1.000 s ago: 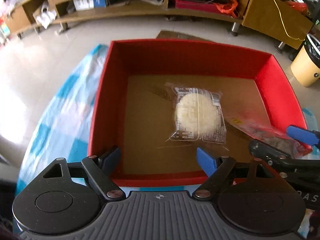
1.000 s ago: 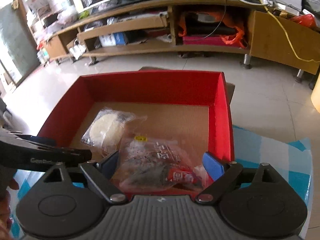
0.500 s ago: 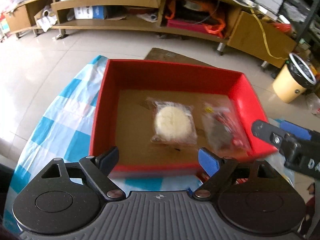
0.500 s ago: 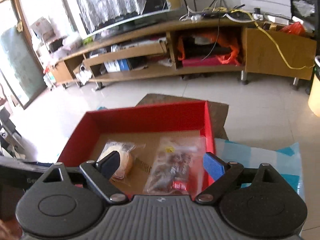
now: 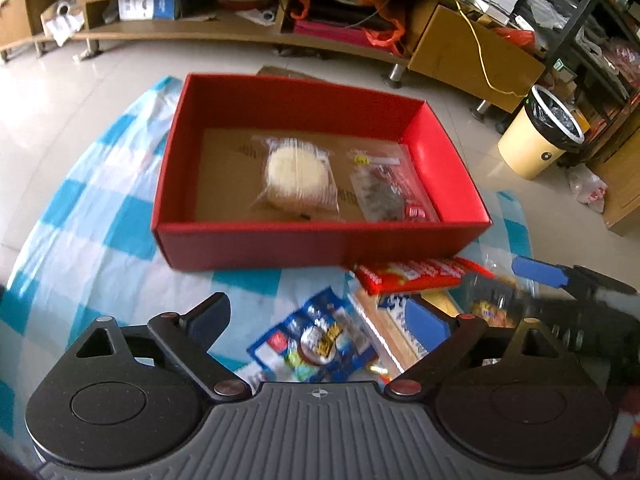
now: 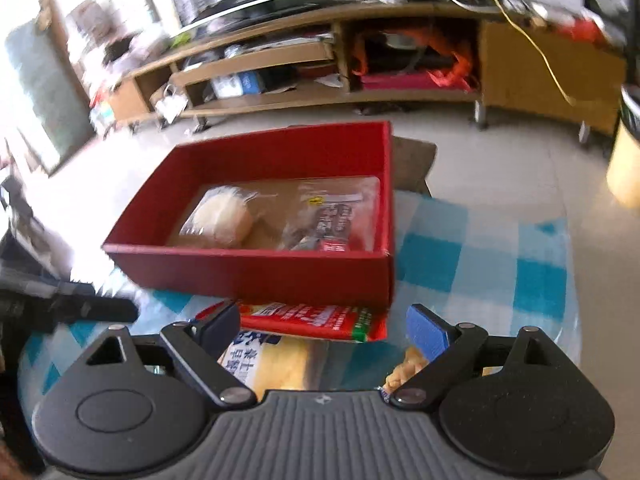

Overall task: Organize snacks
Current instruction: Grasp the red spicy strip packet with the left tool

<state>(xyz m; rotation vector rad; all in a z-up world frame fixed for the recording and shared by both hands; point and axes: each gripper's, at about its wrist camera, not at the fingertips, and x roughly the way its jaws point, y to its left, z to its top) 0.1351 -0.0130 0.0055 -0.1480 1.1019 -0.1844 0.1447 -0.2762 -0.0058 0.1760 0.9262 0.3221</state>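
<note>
Both grippers pulled back; red box point(image 5: 320, 246) holds two clear-wrapped snacks.

The red box point(image 5: 320, 240) stands open on top with bare floor at its left, while snack packets point(image 5: 316, 344) crowd the cloth before it.

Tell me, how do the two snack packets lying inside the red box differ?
The round pale cake packet sits near the middle of the red box; the dark snack packet lies beside it, against the box's right wall. The cake packet holds one plump, cream-coloured disc; the dark snack packet is flatter, with brown contents and red printing. Both are clear plastic wrappers resting on the cardboard floor.
</note>
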